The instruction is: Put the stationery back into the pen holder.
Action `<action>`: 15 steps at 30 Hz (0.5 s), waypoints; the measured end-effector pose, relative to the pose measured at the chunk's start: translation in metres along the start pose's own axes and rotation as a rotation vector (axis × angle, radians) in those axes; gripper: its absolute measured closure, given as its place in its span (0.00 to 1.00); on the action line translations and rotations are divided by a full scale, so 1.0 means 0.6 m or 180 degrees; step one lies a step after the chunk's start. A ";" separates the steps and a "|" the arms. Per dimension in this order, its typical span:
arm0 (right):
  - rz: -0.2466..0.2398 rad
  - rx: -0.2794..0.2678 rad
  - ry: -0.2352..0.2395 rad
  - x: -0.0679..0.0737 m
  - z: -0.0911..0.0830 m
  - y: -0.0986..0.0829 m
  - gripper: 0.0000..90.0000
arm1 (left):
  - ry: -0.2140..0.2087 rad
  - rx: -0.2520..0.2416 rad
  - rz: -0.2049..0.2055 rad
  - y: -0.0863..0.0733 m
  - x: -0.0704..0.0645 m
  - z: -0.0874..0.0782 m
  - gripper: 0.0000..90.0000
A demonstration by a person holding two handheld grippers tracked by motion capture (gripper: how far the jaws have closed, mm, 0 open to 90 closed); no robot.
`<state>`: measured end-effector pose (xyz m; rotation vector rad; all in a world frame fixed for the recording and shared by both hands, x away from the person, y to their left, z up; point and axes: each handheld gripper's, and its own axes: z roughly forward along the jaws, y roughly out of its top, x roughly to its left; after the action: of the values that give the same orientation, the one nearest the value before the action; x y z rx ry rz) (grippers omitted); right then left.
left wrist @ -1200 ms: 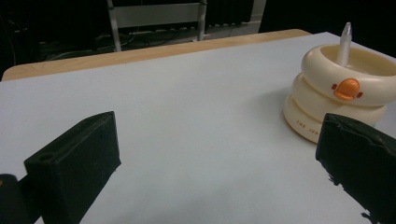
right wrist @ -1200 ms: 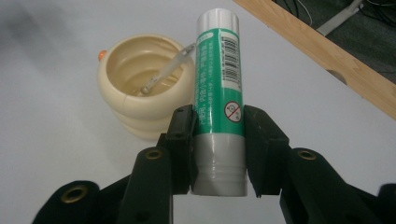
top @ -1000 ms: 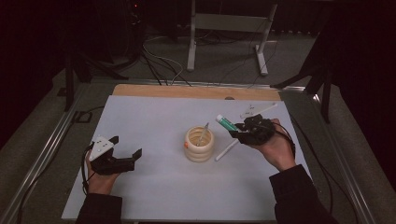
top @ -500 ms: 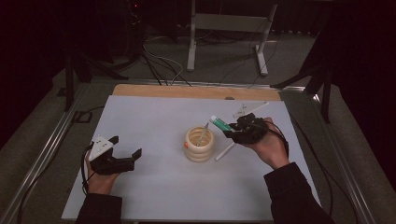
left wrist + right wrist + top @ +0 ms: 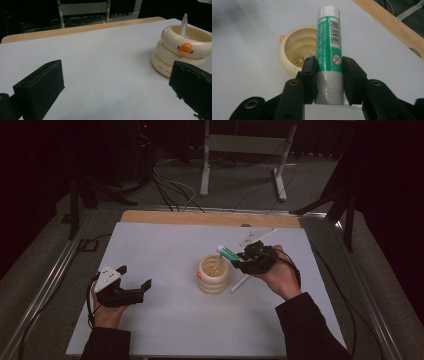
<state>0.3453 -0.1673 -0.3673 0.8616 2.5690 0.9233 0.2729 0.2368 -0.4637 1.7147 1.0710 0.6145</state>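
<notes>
A cream ringed holder [image 5: 213,275] with an orange button stands mid-table, with a white pen [image 5: 184,24] upright inside it. My right gripper [image 5: 243,259] is shut on a green and grey glue stick [image 5: 329,52], which is held just right of the holder and above its rim [image 5: 287,47], tip pointing toward it. My left gripper [image 5: 134,279] rests open on the table at the left, jaws wide apart with nothing between them, facing the holder [image 5: 181,52].
A white pen [image 5: 240,283] lies on the table [image 5: 165,250] beside the holder under my right hand. Another white object [image 5: 256,237] lies behind it near the wooden back edge [image 5: 210,218]. Metal frame legs and cables stand beyond the table.
My right gripper has carried the glue stick leftward, closer to the holder. The left gripper has stayed where it was.
</notes>
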 end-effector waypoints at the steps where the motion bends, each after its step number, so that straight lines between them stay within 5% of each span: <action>1: 0.0000 0.0000 0.0000 0.000 0.000 0.000 0.73 | 0.0000 0.0000 0.0000 0.000 0.000 0.000 0.00; 15: -0.0051 0.0148 0.0078 0.011 0.043 0.015 0.73 | -0.0005 -0.0004 -0.0007 0.000 0.000 0.000 0.00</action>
<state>0.3553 -0.1450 -0.3810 0.8462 2.6238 0.8782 0.2728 0.2368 -0.4635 1.7126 1.0709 0.6123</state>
